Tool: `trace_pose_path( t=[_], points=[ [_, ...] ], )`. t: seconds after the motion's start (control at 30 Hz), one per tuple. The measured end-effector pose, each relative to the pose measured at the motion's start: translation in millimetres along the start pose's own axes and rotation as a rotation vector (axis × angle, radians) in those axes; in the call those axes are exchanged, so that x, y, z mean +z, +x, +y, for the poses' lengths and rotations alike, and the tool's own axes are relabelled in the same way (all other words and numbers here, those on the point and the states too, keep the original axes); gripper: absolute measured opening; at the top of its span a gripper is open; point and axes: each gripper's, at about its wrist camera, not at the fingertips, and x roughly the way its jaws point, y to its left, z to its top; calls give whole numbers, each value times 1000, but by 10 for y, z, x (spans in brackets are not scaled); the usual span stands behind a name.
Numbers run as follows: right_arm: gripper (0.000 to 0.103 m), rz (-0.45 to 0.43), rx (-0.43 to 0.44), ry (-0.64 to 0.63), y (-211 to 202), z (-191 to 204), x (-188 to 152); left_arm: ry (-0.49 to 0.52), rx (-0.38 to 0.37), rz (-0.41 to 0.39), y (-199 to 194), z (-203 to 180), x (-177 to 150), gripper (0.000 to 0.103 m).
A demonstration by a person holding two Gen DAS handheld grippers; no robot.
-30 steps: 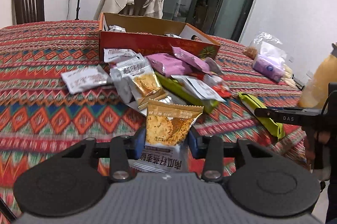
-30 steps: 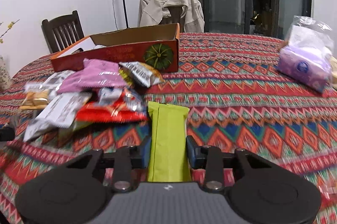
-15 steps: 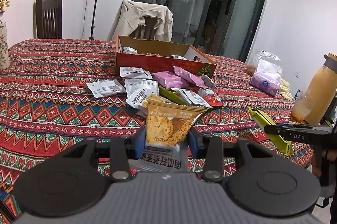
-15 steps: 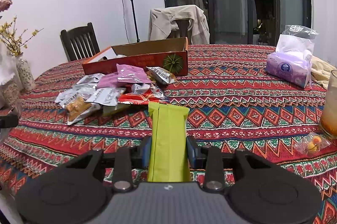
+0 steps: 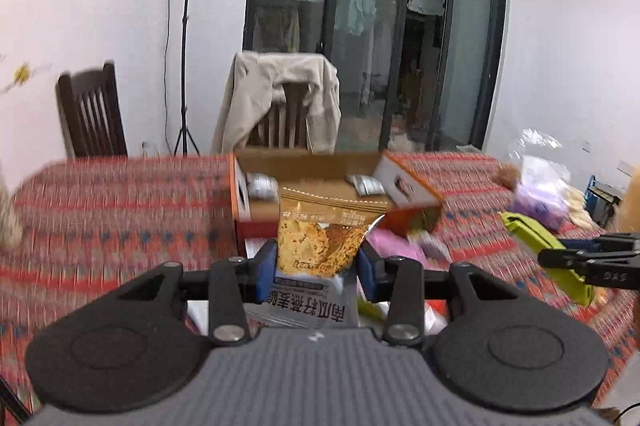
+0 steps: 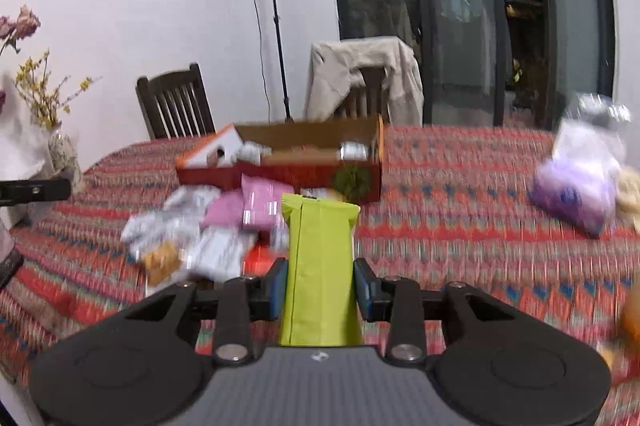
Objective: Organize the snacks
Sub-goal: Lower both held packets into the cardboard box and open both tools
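Both wrist cameras sit just behind their fingers, raised above the near table edge (image 5: 120, 201), looking slightly downward toward the far wall. Both views share the open cardboard box (image 5: 308, 161) (image 6: 280, 169) and the draped chair (image 5: 280, 101) (image 6: 364, 81).

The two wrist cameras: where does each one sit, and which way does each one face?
Left wrist: on the left gripper, facing the box past its held cracker packet; the right gripper shows at right.
Right wrist: on the right gripper, facing the box past its held green bar.
Both show box, snack pile, draped chair.
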Motion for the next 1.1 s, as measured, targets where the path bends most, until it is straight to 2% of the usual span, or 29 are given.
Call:
trace_pose_path(
  t=[0.1, 0.2, 0.37, 0.53, 0.7, 0.8, 0.9, 1.03, 1.1],
  points=[
    [34, -33, 33, 3, 321, -42, 395, -12, 6, -4, 431, 116, 315, 41],
    [34, -29, 63, 25, 792, -97, 778, -49, 14, 17, 921, 197, 544, 41],
    [34, 11, 43, 63, 1657, -184, 1226, -63, 64, 68, 1720, 281, 771, 42],
    [34, 99, -37, 41, 2493, -243, 1372, -85, 147, 172, 2525, 469, 783, 41],
    [34, 193, -127, -28, 3135, -222, 1298, -53, 241, 263, 3180, 532, 666, 42],
    [34, 217, -219, -112, 3399, -153, 1230, -28, 260, 291, 3365, 535, 638, 42],
    [34, 235, -255, -123, 3528, -147, 1181, -22, 268, 297, 3422, 544, 607, 53],
    [45, 220, -255, -149, 3537, -120, 1139, -14, 240, 292, 3413, 559, 603, 59],
    [56, 208, -244, -141, 3498, -123, 1179, -20, 231, 287, 3370, 572, 640, 61]
  ],
)
